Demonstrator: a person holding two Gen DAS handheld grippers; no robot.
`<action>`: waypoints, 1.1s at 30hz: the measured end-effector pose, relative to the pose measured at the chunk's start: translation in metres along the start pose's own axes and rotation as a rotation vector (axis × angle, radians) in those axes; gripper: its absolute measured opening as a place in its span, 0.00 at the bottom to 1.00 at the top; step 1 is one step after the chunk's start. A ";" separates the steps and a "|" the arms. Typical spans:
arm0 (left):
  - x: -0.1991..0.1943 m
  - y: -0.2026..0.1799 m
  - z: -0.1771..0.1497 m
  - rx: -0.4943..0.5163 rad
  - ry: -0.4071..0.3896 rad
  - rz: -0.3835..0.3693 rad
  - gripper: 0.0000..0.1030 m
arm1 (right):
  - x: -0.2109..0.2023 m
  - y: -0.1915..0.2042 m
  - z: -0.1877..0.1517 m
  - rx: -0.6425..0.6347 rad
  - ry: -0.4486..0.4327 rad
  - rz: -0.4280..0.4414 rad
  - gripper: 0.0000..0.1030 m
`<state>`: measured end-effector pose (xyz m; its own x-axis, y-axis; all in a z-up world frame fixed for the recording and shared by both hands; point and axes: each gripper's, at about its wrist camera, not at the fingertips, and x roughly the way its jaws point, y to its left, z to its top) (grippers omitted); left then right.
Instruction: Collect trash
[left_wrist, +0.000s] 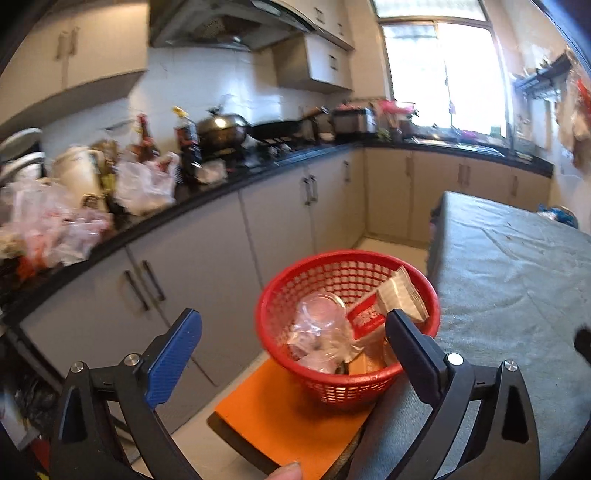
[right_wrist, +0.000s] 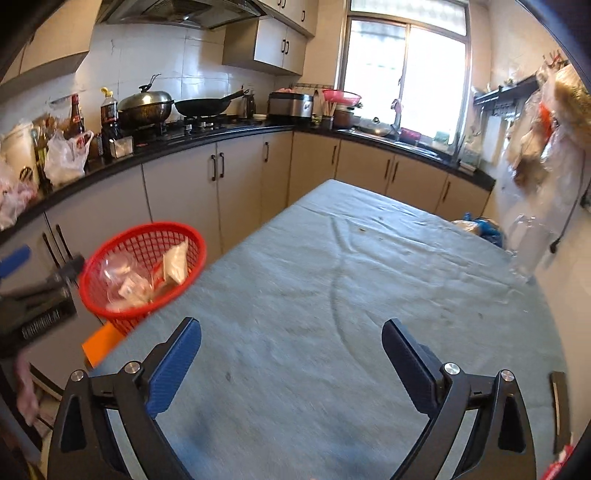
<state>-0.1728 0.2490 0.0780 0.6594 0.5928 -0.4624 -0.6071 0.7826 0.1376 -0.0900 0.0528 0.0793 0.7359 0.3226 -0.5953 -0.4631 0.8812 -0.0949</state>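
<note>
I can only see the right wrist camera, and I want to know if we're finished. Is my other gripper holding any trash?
Observer: No. The left gripper is open, with nothing between its fingers. The red basket sits just beyond it.
Operator: What's the basket standing on? I only see an orange corner.
Observer: A flat orange board with a dark edge.
Operator: What's at the bottom of the basket?
Observer: Beside the clear plastic there is a brown thing. I cannot tell what it is.
</note>
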 end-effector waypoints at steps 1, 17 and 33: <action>-0.007 -0.001 -0.003 0.000 -0.014 0.012 0.96 | -0.005 -0.002 -0.006 -0.001 -0.003 -0.011 1.00; -0.043 -0.036 -0.041 0.118 0.002 -0.033 0.96 | -0.050 -0.017 -0.046 -0.004 -0.058 -0.098 1.00; -0.040 -0.038 -0.044 0.125 0.004 -0.031 0.96 | -0.040 -0.014 -0.048 -0.003 -0.022 -0.080 1.00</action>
<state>-0.1955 0.1879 0.0528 0.6752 0.5675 -0.4712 -0.5265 0.8182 0.2310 -0.1367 0.0111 0.0665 0.7814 0.2589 -0.5678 -0.4040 0.9033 -0.1441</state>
